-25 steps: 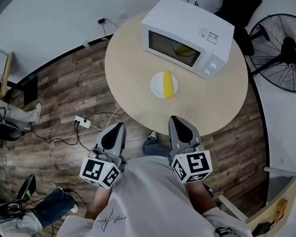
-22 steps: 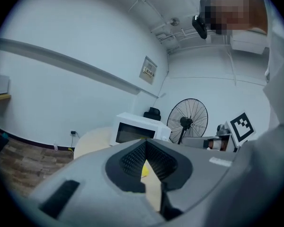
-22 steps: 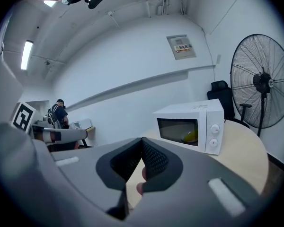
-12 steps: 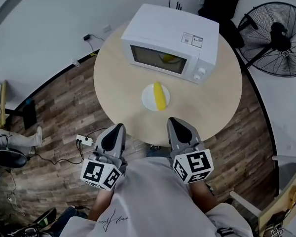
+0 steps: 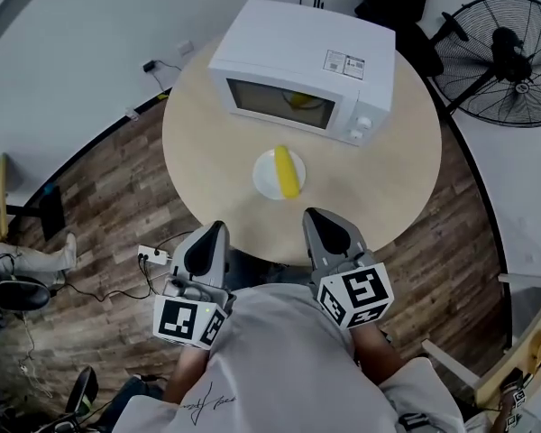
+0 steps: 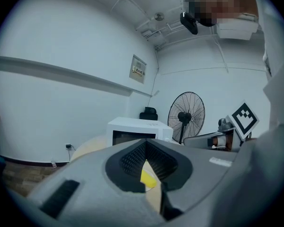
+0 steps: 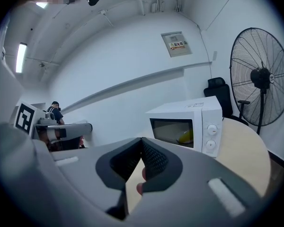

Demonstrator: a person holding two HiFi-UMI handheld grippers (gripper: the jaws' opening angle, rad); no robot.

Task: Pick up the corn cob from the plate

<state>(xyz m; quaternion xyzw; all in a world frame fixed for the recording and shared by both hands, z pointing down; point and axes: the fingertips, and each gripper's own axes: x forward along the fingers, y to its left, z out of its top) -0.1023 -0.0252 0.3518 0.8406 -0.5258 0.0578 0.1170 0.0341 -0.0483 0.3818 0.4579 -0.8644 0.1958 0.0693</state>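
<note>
The yellow corn cob (image 5: 287, 170) lies on a small white plate (image 5: 263, 180) on the round beige table (image 5: 388, 179), in front of the microwave. My left gripper (image 5: 212, 233) hangs at the table's near edge, left of the plate, shut and empty. My right gripper (image 5: 316, 216) reaches just over the near edge, right of the plate and short of it, also shut with nothing held. In the left gripper view the jaws (image 6: 146, 143) meet at their tips and the corn cob (image 6: 149, 179) shows beyond them. The right gripper view has its jaws (image 7: 142, 143) closed too.
A white microwave (image 5: 298, 70) with its door shut and something yellow (image 5: 298, 99) inside stands behind the plate. A black standing fan (image 5: 500, 57) is right of the table. A power strip (image 5: 153, 255) and cables lie on the wooden floor at left.
Both grippers have come closer to the table's near edge and the plate; the table now sits lower and more central in the head view. Both stay shut.
</note>
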